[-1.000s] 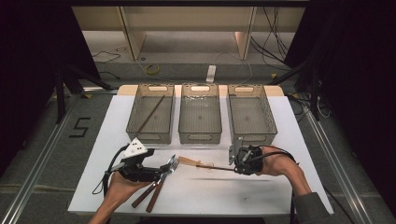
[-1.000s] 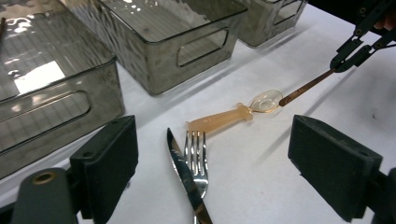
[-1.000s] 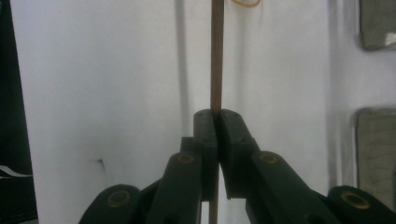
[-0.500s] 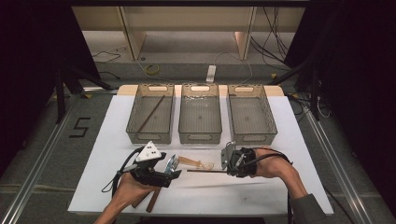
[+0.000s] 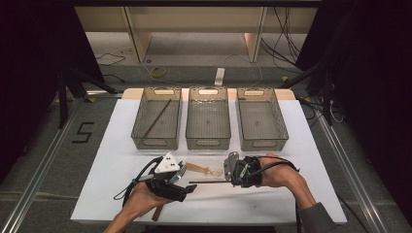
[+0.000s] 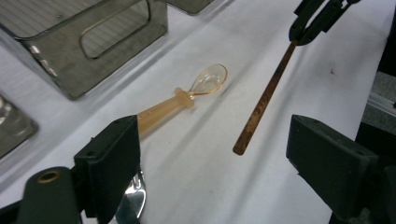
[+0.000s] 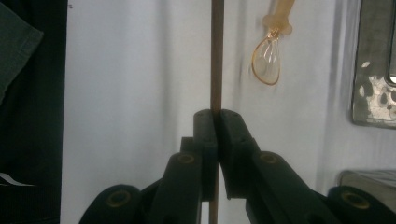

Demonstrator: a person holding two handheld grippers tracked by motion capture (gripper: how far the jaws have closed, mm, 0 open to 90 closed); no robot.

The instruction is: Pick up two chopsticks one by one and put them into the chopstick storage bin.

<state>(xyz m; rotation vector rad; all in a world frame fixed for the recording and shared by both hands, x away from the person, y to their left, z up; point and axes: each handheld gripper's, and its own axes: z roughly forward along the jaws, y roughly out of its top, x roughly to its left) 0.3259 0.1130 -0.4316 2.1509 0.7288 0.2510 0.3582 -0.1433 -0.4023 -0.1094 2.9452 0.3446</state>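
Note:
My right gripper (image 7: 215, 116) is shut on a thin brown chopstick (image 7: 215, 56), which runs straight out from its jaws. From above, the right gripper (image 5: 228, 174) points left, and the chopstick (image 5: 209, 182) reaches toward my left gripper (image 5: 188, 180). The left gripper (image 6: 215, 158) stands open with wide jaws and nothing between its pads. The chopstick's free tip (image 6: 240, 149) hangs just ahead of it. An amber plastic spoon (image 5: 204, 169) lies on the white table, beside the chopstick (image 6: 266, 93) and apart from both grippers.
Three grey bins stand in a row at the back: left (image 5: 155, 143), middle (image 5: 209, 143), right (image 5: 262, 144). The left bin holds another chopstick (image 5: 156, 118). A metal utensil (image 6: 133, 203) with a brown handle (image 5: 158, 212) lies under my left hand.
My right gripper has moved left with the chopstick in it. My left gripper has moved right toward the chopstick's tip, over the utensil on the table.

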